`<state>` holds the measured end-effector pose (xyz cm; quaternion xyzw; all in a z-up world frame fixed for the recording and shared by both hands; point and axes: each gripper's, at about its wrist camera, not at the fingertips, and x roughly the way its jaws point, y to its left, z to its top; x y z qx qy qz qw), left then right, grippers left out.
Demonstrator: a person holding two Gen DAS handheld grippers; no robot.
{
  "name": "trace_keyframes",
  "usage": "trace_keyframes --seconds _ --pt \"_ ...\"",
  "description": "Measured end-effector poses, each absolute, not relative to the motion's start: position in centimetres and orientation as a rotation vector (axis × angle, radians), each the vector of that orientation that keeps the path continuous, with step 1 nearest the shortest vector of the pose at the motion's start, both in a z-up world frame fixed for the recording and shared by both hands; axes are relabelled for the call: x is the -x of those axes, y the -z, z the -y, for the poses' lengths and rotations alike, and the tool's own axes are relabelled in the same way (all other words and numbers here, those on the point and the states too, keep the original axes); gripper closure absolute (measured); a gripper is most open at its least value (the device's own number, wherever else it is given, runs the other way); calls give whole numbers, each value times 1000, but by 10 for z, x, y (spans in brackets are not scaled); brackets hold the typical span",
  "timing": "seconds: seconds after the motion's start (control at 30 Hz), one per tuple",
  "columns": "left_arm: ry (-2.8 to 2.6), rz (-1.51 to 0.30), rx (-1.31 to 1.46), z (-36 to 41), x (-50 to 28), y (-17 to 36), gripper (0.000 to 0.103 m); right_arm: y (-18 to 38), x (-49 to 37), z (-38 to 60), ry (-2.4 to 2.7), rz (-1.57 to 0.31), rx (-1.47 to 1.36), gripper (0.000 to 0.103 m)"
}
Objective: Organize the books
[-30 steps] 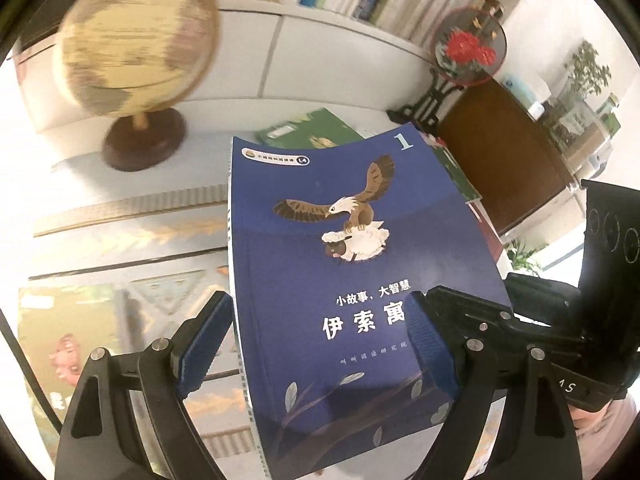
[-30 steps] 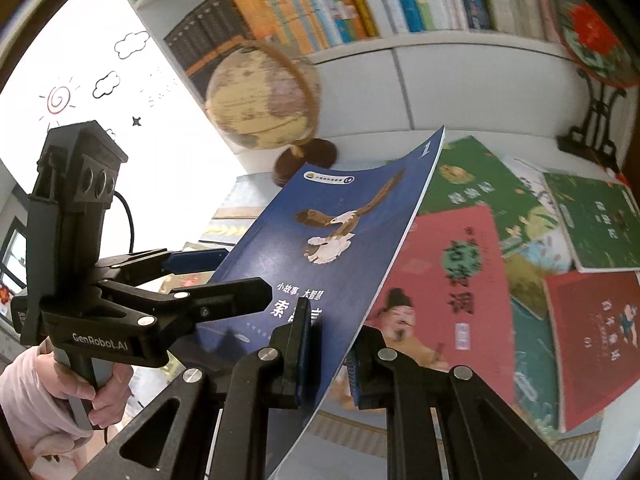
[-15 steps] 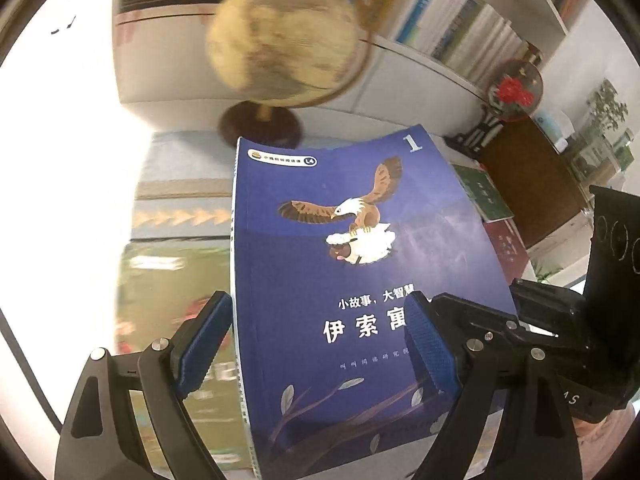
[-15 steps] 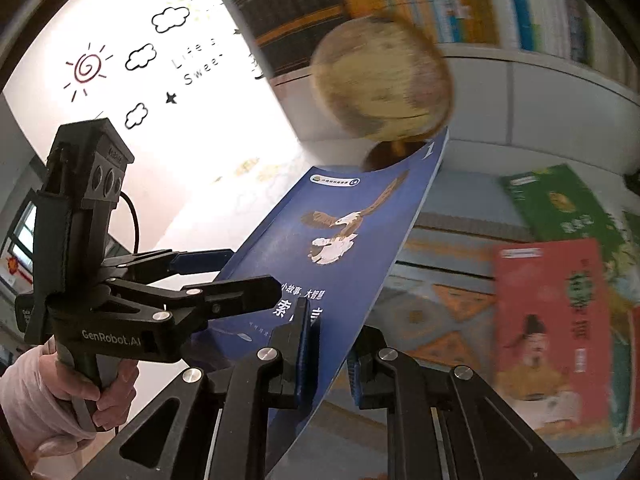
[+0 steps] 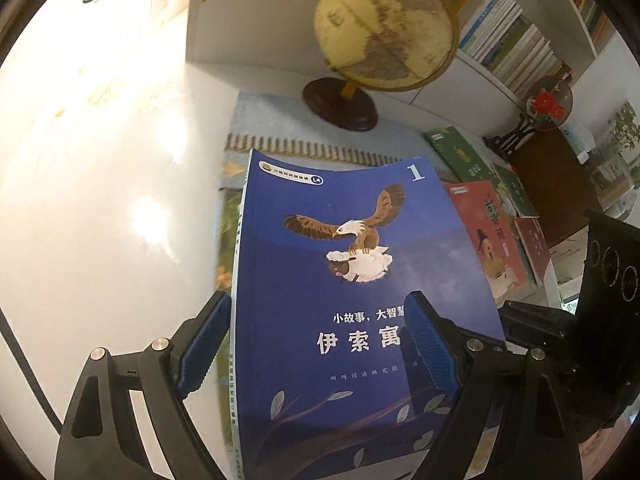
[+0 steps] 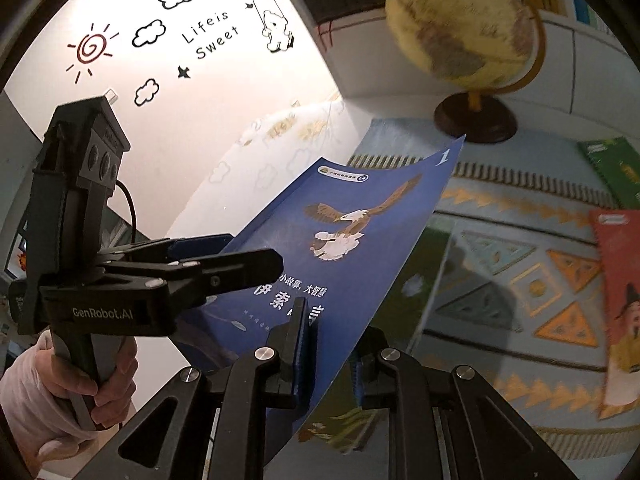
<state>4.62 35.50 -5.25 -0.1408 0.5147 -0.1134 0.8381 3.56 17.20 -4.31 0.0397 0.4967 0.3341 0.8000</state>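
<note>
A blue book (image 5: 340, 280) with an eagle on its cover hangs tilted above the patterned mat (image 6: 520, 280). My right gripper (image 6: 332, 320) is shut on the lower right edge of the blue book (image 6: 360, 240), one pad on the cover and one behind it. My left gripper (image 5: 316, 320) stands wide open around the book's spine side. Its left finger sits beside the spine and its right finger lies over the cover, and the pads do not pinch. In the right wrist view a hand (image 6: 60, 380) holds the left gripper (image 6: 252, 250).
A globe (image 5: 384, 32) on a dark base stands at the back of the mat, below shelves full of books (image 5: 512, 40). A red book (image 6: 620, 300) and green books (image 5: 456, 152) lie flat on the right. A white wall with stickers (image 6: 180, 40) borders the left.
Both grippers carried the blue book leftward over the mat. The globe and flat books slid right in view and the white wall came in on the left. The grip looks the same.
</note>
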Motion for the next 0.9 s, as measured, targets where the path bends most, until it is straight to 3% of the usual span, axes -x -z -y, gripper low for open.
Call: trace_keyframes --seconds 0.47,0.9 --pt "237 -1202 290 -362 -47 105 18 99 -35 -191 -670 -1181 -126 85" --pt "238 -1233 263 -361 -50 113 18 117 -45 -182 -634 -1224 -191 78"
